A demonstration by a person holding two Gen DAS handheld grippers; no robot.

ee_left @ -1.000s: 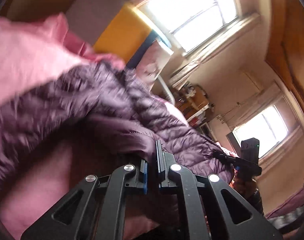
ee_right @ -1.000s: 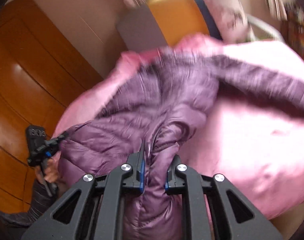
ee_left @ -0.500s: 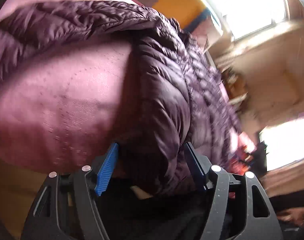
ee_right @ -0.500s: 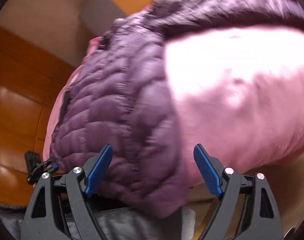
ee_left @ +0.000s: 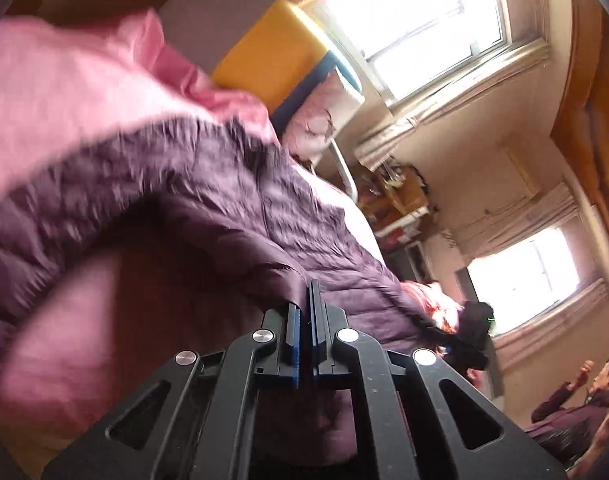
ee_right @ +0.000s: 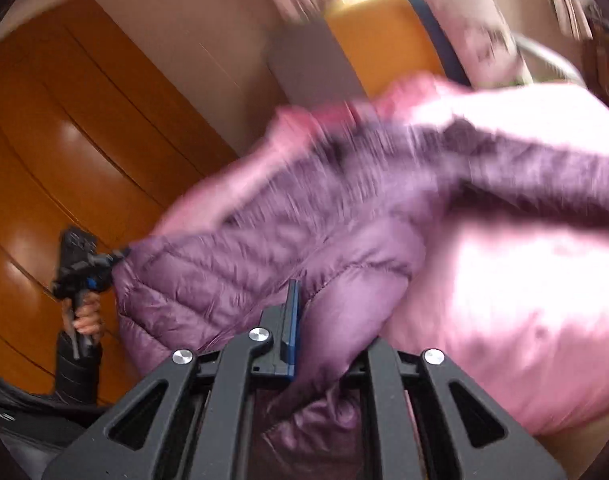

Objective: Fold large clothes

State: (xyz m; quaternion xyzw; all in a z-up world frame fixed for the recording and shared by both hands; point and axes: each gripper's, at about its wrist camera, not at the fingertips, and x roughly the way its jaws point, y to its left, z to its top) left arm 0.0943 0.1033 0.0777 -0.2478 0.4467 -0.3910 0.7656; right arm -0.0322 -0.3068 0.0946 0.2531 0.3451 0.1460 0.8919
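Observation:
A purple quilted down jacket (ee_left: 232,216) is held up over a bed with a pink cover (ee_left: 56,80). My left gripper (ee_left: 306,296) is shut on the jacket's hem edge. My right gripper (ee_right: 316,312) is shut on the jacket's (ee_right: 264,240) other hem corner; fabric bulges over and hides its right finger. A sleeve (ee_right: 544,176) trails to the right across the pink cover (ee_right: 524,280). Each view shows the other gripper at the far end of the jacket: the right one in the left wrist view (ee_left: 474,332), the left one in the right wrist view (ee_right: 80,264). The jacket is motion-blurred.
An orange and blue headboard cushion (ee_left: 272,52) and a pink pillow (ee_left: 324,116) stand at the bed's head. Bright windows (ee_left: 420,20) are behind. An orange wooden wardrobe (ee_right: 64,140) is left of the bed. A cluttered shelf (ee_left: 396,200) and a seated person (ee_left: 584,400) are at the right.
Half a second ago both grippers were open around the jacket near the bed. Now both are shut on its hem and have lifted it.

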